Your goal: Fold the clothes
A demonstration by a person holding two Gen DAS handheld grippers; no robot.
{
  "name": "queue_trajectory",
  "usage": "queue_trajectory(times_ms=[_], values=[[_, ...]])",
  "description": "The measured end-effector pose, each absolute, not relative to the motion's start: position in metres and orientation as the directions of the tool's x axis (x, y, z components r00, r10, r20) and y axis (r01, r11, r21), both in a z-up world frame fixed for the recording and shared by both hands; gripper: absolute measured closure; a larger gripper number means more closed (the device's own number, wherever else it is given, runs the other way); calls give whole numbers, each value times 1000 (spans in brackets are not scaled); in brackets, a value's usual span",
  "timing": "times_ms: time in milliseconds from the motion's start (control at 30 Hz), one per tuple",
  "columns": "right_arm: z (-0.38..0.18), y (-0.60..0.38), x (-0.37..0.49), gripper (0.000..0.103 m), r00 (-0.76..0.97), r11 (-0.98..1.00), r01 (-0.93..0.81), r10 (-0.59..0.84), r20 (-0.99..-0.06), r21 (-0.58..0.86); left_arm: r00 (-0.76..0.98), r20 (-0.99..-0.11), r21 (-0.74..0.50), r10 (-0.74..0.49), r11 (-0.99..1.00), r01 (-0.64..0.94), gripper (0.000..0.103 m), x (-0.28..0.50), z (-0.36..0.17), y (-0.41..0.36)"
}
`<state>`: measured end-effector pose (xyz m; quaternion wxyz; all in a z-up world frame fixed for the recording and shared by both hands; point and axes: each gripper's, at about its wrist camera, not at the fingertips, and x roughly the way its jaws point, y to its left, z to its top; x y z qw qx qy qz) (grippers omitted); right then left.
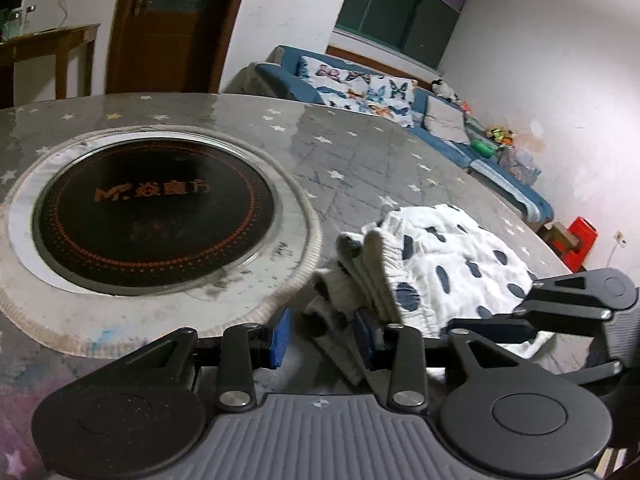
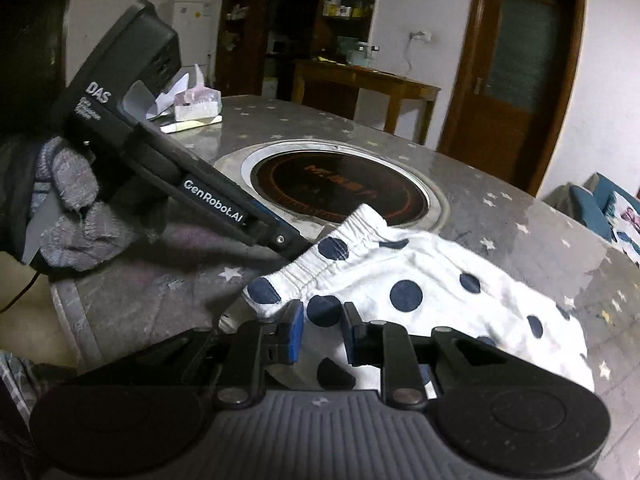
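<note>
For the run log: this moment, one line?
left gripper: shorts between fingers | right gripper: shut on shorts

Left wrist view: mounted just behind the left gripper, low over the table, facing across it toward the sofa and window, with the right gripper entering at the right edge. Right wrist view: set just behind the right gripper, equally low and close, facing across the table toward a door and shelves, the left gripper reaching in from the left. Shared by both: the polka-dot garment close ahead, the round cooktop and the starred tabletop.
</note>
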<state>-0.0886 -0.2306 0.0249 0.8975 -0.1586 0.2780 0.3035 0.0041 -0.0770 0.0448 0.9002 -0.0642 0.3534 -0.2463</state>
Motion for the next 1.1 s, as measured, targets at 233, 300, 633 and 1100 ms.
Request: queue_trajectory(times_ms=[233, 300, 633, 1100], values=[[44, -261, -71, 73, 689, 825, -565, 451, -567, -30, 688, -505, -295, -521, 853, 430, 66, -11, 82, -79], [46, -271, -63, 68, 717, 858, -512, 407, -566, -32, 668, -486, -296, -564, 825, 481, 66, -13, 91, -92], [37, -321, -10, 66, 758, 941, -336, 299, -580, 46, 608, -561, -283, -562, 820, 497, 68, 17, 68, -140], [25, -367, 2, 65, 765, 975, -200, 215, -607, 93, 606, -556, -297, -569, 817, 494, 71, 16, 56, -130]])
